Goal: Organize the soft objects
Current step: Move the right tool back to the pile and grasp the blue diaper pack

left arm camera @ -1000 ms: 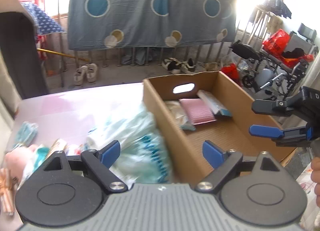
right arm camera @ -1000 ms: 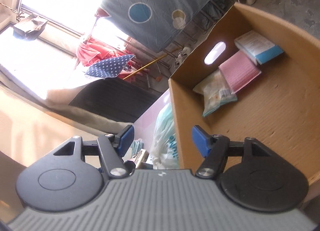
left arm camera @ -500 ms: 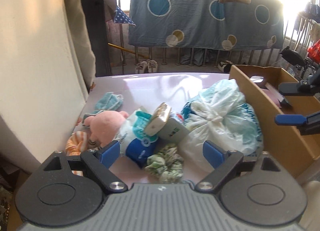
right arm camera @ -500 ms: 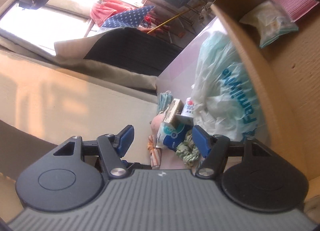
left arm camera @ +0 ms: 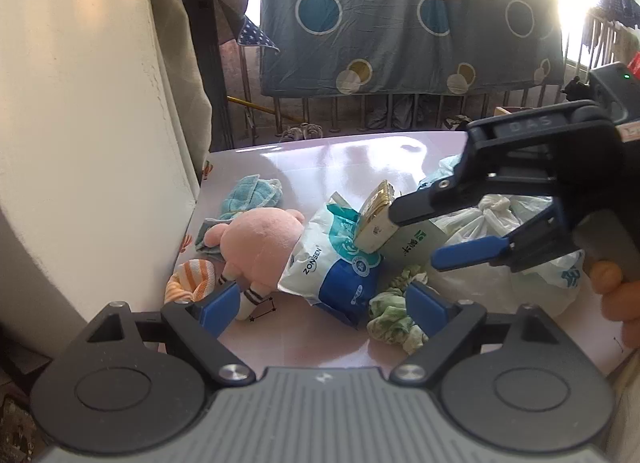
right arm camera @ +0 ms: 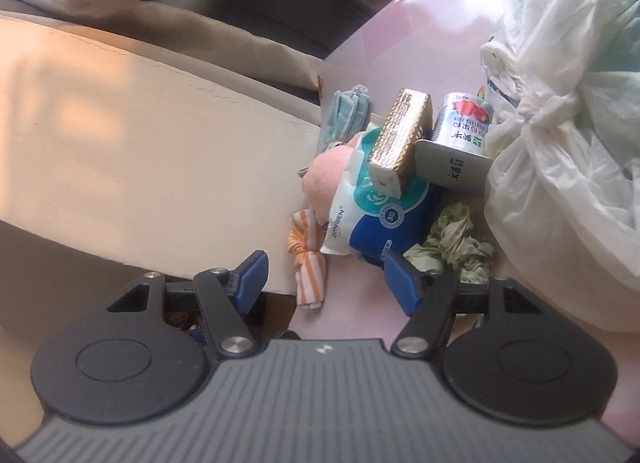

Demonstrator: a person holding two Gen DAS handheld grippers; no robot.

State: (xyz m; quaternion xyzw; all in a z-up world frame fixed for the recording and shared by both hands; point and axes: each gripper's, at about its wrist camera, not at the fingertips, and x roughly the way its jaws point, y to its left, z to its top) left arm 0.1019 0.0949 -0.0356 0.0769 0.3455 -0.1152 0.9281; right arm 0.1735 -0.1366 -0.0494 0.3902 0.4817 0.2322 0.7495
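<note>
A pile lies on the pink table (left arm camera: 328, 159): a pink plush toy (left arm camera: 260, 239), a blue-white tissue pack (left arm camera: 340, 267) (right arm camera: 376, 211), a gold box (left arm camera: 376, 219) (right arm camera: 400, 143), a green crumpled cloth (left arm camera: 394, 319) (right arm camera: 456, 243), an orange striped cloth (left arm camera: 192, 279) (right arm camera: 308, 259), a teal cloth (left arm camera: 252, 195) and a tied plastic bag (left arm camera: 504, 231) (right arm camera: 568, 143). My left gripper (left arm camera: 320, 303) is open and empty just short of the tissue pack. My right gripper (right arm camera: 324, 279) (left arm camera: 424, 235) is open and empty, over the gold box and a can (right arm camera: 460, 119).
A cream wall (left arm camera: 88, 143) stands hard against the table's left edge. A blue spotted sheet (left arm camera: 400, 23) hangs on railings behind the table. The bag fills the table's right side.
Both grippers swung left from the cardboard box to the pile. The box has left view. The right gripper now reaches in over the gold box.
</note>
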